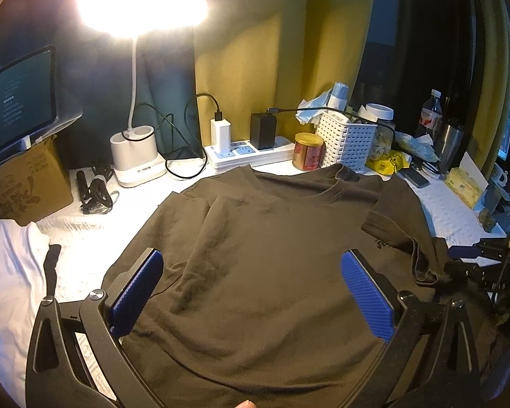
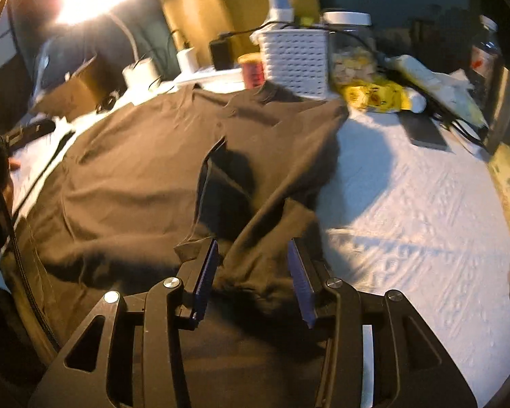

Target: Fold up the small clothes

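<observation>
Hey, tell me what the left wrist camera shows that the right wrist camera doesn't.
Only the left wrist view shows the tablet screen, the water bottle's red label and the white cloth.

Only the right wrist view shows the shirt's right side folded over, bunched between the open right gripper.

Both show the brown T-shirt, lit lamp, white basket and red can.

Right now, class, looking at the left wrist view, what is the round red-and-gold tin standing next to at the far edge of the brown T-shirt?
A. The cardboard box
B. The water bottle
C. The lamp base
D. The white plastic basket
D: the tin stands right beside the white plastic basket, just beyond the collar of the brown T-shirt.
</observation>
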Action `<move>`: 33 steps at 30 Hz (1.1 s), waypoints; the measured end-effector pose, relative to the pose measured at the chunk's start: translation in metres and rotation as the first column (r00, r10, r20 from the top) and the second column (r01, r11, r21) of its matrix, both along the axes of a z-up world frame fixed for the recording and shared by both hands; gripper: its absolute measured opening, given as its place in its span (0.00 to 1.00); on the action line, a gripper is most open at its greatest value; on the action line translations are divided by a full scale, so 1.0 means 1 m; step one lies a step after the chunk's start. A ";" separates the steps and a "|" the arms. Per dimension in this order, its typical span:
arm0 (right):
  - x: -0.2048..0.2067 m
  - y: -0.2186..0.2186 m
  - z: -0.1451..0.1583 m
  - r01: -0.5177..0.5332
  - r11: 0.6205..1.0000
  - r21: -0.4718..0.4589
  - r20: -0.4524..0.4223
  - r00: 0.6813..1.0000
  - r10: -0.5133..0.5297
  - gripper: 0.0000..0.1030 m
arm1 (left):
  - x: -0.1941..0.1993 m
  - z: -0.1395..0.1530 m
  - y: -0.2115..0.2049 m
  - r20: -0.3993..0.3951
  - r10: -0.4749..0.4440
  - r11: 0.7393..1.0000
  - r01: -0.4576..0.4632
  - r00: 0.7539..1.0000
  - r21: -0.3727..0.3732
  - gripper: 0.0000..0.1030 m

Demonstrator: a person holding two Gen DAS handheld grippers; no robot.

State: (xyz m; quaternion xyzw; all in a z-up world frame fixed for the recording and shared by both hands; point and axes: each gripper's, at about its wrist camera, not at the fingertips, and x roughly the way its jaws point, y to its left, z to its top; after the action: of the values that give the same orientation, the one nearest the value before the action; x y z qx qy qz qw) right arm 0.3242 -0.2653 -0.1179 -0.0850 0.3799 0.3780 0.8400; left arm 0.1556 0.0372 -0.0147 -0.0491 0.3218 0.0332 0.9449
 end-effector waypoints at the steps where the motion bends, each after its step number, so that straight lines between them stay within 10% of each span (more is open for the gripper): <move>1: -0.001 0.002 0.002 -0.012 1.000 0.007 0.011 1.000 0.011 0.44 | 0.002 -0.001 0.001 -0.002 0.002 1.000 -0.002 1.000 -0.002 0.99; 14: 0.005 0.092 -0.001 -0.221 0.975 0.039 -0.047 0.974 0.222 0.44 | 0.015 -0.011 0.027 -0.027 0.053 0.999 -0.053 0.998 -0.001 0.99; 23: 0.098 0.037 0.034 0.142 0.989 0.048 0.045 0.988 -0.145 0.44 | 0.028 -0.020 0.053 -0.044 0.085 0.996 -0.084 0.995 0.017 0.99; 30: 0.171 0.024 -0.004 0.198 0.979 0.051 -0.150 0.971 -0.189 0.44 | 0.042 -0.030 0.075 -0.076 0.122 0.992 -0.121 0.990 0.024 0.99; 33: 0.182 0.029 -0.015 0.166 0.982 0.093 -0.184 0.972 -0.147 0.06 | 0.048 -0.036 0.086 -0.095 0.137 0.991 -0.135 0.986 0.026 0.99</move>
State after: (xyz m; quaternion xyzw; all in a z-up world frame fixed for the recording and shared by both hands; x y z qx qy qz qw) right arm 0.5063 -0.2360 -0.1332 0.0245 0.4374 0.3366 0.8335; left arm 0.2039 0.1228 -0.0511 -0.0600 0.3626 0.1028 0.9243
